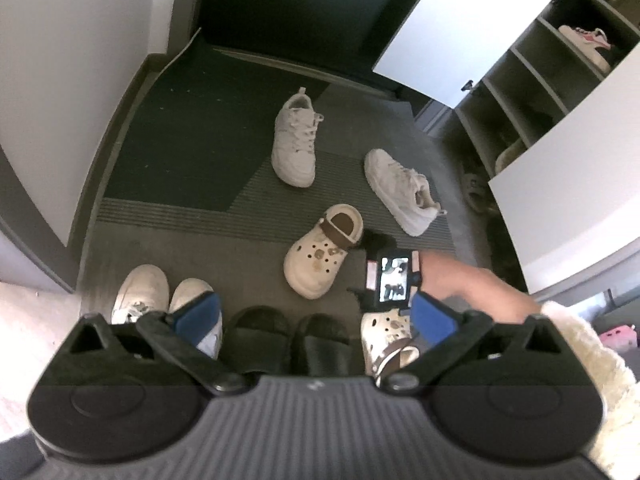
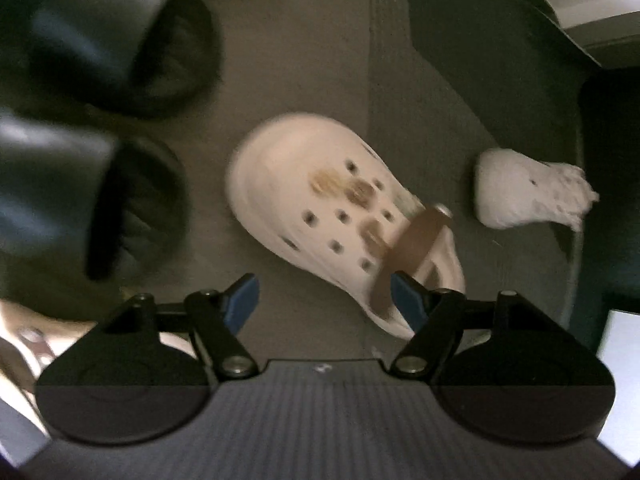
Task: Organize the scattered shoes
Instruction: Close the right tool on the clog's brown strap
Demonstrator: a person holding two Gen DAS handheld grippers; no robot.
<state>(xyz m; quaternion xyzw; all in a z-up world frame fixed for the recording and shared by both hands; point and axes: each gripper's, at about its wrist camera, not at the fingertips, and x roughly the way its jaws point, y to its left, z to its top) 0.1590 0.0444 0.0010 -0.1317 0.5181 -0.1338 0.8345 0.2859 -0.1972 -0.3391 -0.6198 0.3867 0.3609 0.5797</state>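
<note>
Plainly, the risk lies with the right gripper (image 2: 322,300): its jaws stand wide and grip nothing, and only the right-hand finger (image 2: 406,300) overlaps the heel strap of the clog (image 2: 320,200) in the right wrist view, whether touching it I cannot tell. If they closed as they stand, I judge they would catch the loose strap alone, which pivots, so the clog could swing or slip out. That view is blurred, so the aim is hard to vouch for.

The clog lies on the mat (image 1: 200,184), toe pointing away from the fingers and heel nearest them, mostly off to the right of the gap between them. Its mate (image 1: 386,330) sits at the mat's near edge, in a row with the black slides (image 1: 292,336) and a white pair (image 1: 160,292).

The left gripper (image 1: 318,312) hangs above that row, jaws also wide, holding nothing. Two white sneakers (image 1: 294,140) lie askew toward the mat's far side, apart from each other, near the open shoe cabinet (image 1: 520,92). In the left wrist view the hand (image 1: 460,284) holding the right gripper reaches in beside the loose clog
</note>
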